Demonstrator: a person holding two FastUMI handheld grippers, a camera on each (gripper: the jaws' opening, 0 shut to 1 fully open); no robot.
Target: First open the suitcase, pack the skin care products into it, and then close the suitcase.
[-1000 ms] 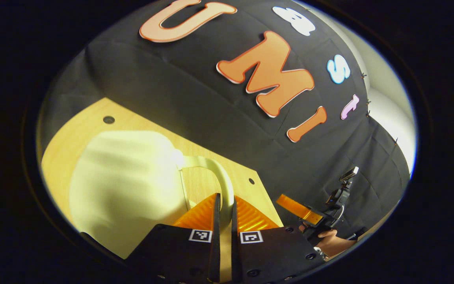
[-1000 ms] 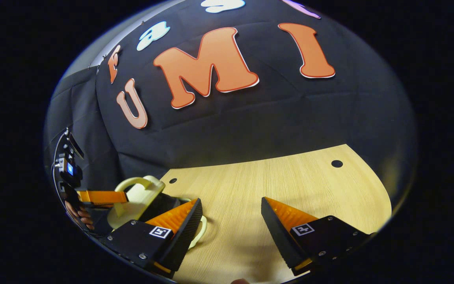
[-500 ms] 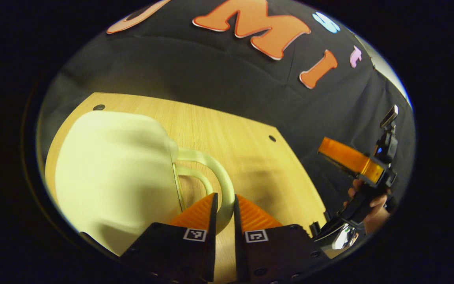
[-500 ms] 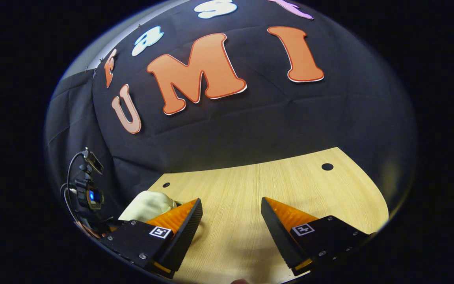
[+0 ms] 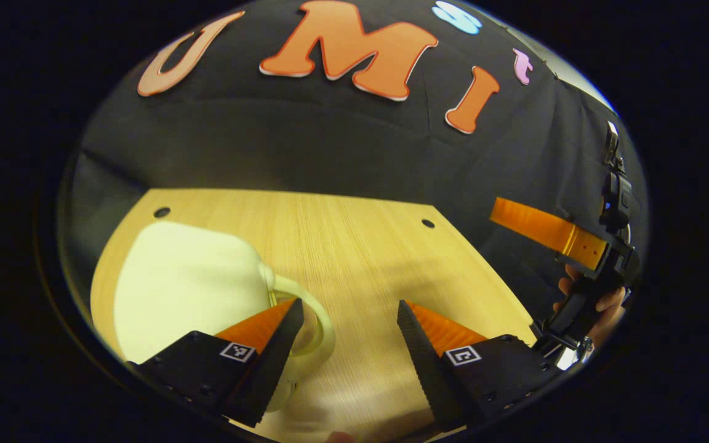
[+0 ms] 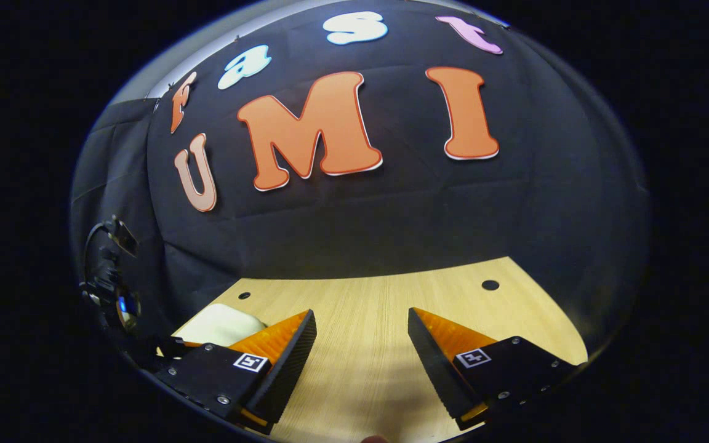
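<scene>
A pale cream suitcase [image 5: 188, 283] lies flat on the wooden table [image 5: 354, 240] with its lid down, at the lower left of the left gripper view. Its looped handle [image 5: 322, 320] curves out just beside the left finger. My left gripper [image 5: 348, 303] is open above bare table, right of the handle, holding nothing. In the right gripper view the suitcase [image 6: 219, 323] peeks out behind the left finger. My right gripper [image 6: 361, 312] is open over bare wood. A hand [image 5: 600, 307] holds the right gripper [image 5: 514, 221] off the table's right side in the left gripper view.
The booth's black cloth wall [image 6: 391, 215] rises right behind the table's far edge. Small round holes [image 5: 162, 212] mark the tabletop's far corners. Bare wood stretches between the suitcase and the table's right edge.
My left gripper was shut on the suitcase handle and has opened and let go. The lid it held up has come down flat. The right gripper stayed open and tilted up slightly.
</scene>
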